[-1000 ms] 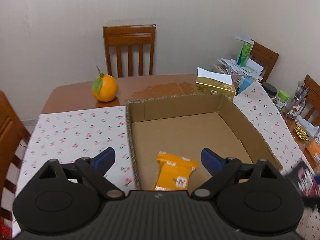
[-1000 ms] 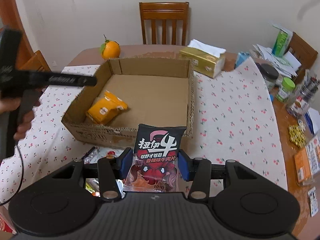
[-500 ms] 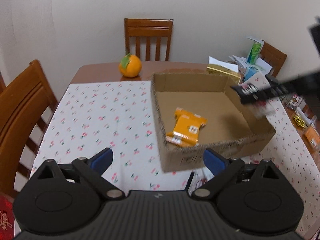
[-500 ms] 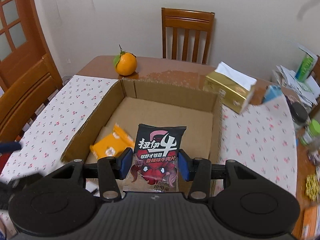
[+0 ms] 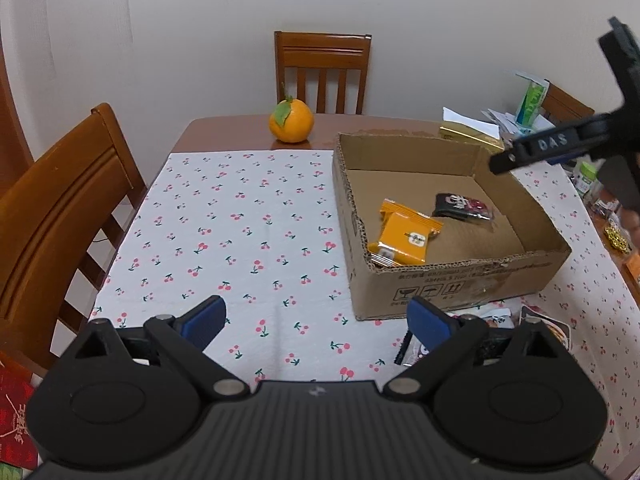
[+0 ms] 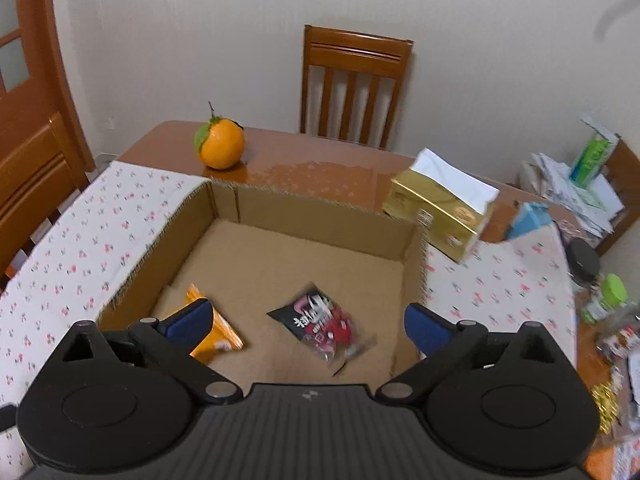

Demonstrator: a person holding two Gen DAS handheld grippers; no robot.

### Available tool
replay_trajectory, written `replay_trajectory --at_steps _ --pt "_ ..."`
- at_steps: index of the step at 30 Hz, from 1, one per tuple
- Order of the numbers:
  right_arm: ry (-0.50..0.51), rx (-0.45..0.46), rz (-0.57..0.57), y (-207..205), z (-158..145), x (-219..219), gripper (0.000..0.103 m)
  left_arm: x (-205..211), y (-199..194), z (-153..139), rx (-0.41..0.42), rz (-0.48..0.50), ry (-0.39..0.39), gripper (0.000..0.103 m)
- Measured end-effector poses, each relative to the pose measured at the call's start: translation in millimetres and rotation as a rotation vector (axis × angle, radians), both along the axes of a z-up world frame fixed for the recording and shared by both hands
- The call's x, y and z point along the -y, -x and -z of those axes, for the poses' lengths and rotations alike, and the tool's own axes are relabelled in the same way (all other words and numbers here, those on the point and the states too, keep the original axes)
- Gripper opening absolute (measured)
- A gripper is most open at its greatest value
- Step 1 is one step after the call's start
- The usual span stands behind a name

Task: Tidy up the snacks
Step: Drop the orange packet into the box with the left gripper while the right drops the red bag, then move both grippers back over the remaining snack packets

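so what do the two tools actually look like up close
Both match: the left tool and right tool have matte black bodies with ribbed centres, round black discs on each side, silver pivot screws, and blue finger pads. The right tool's side bears pale lettering. No cables or sleeves visible.

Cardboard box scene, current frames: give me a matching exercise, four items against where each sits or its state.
Items:
1. black snack pack
2. orange
3. gold tissue box
4. right gripper

Places or states:
A. on bare wood beyond the cardboard box
B. open, holding nothing
C. on the box floor beside the orange snack pack
D. past the box's far right corner

Pairs: 1-C, 2-A, 3-D, 4-B
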State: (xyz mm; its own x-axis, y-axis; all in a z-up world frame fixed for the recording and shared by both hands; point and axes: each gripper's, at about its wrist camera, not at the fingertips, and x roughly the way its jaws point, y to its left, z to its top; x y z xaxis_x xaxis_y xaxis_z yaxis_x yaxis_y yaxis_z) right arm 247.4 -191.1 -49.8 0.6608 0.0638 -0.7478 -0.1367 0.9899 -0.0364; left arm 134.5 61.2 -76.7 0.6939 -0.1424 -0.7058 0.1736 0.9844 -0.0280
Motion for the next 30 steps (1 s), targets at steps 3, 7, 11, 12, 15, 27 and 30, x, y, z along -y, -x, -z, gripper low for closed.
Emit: replay_trajectory --at_steps 3,7,11,12,15,27,30 --pt "0.014 -0.002 0.021 21.9 -1.2 1.8 0.103 5.4 3.5 0.3 -0.002 0.011 -0.007 0.097" --pt "0.022 -0.017 0.046 55.0 4.9 4.8 0.103 13.0 9.7 0.9 -0.007 0.022 -0.016 0.097" --pt "0.025 -0.058 0.079 84.1 21.6 6.0 0.103 18.6 16.4 1.4 -0.012 0.024 -0.032 0.097" --pt "0.031 -0.073 0.086 89.9 27.4 4.7 0.103 19.0 17.9 1.3 -0.012 0.024 -0.032 0.097" --pt "0.061 -0.119 0.096 103.7 47.2 -0.6 0.103 19.1 21.2 1.4 -0.015 0.029 -0.025 0.097" --pt "0.080 -0.203 0.152 114.4 87.4 -32.5 0.103 17.3 18.0 4.8 -0.012 0.067 -0.035 0.100" --pt "0.112 -0.212 0.166 114.2 93.4 -33.9 0.103 18.0 15.8 6.5 -0.014 0.085 -0.034 0.100"
